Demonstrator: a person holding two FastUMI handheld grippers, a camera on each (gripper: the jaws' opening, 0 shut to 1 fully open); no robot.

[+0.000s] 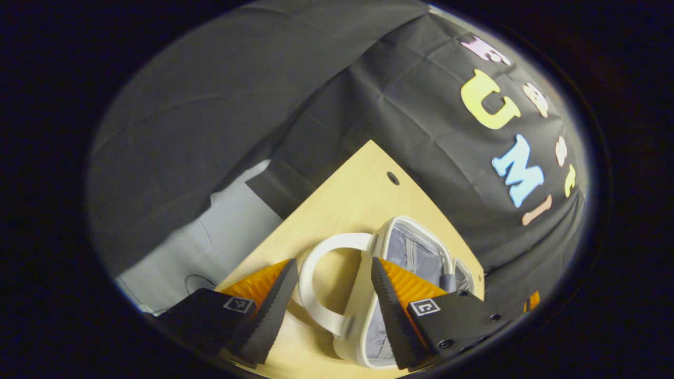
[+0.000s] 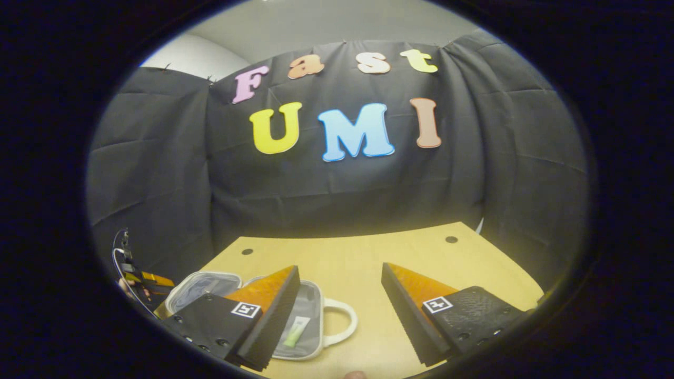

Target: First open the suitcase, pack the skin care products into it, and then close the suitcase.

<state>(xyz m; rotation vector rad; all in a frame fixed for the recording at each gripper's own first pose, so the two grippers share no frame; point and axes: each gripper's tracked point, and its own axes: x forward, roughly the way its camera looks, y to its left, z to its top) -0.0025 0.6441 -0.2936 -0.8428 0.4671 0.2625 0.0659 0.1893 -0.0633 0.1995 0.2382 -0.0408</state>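
In the left gripper view, the suitcase (image 1: pixel 416 263) lies open at the lower centre of the frame, on a pale wooden worktop (image 1: pixel 353 200). It is a small white case with rounded corners, a smooth hard rim and a grey fabric lining with stitched seams. Its white loop handle (image 1: pixel 316 284) curves out to the left, smooth and rounded, and sits between the fingers of the left gripper (image 1: pixel 331 284). The jaws stand open, wide apart; the right finger overlaps the case's rim, though contact cannot be told. The fingers' inner faces are ridged like saw teeth. A round hole (image 1: pixel 393 178) marks the worktop near its far corner.

In the right gripper view, the suitcase (image 2: pixel 310 316) lies at the lower left, both halves spread flat, lining up. A small light green tube (image 2: pixel 296 330) rests inside the nearer half. The handle (image 2: pixel 342 321) points to the right, toward the frame's centre. The right gripper (image 2: pixel 339 292) hangs above the worktop (image 2: pixel 358 258) with jaws open and nothing between them; its left finger hides part of the case.
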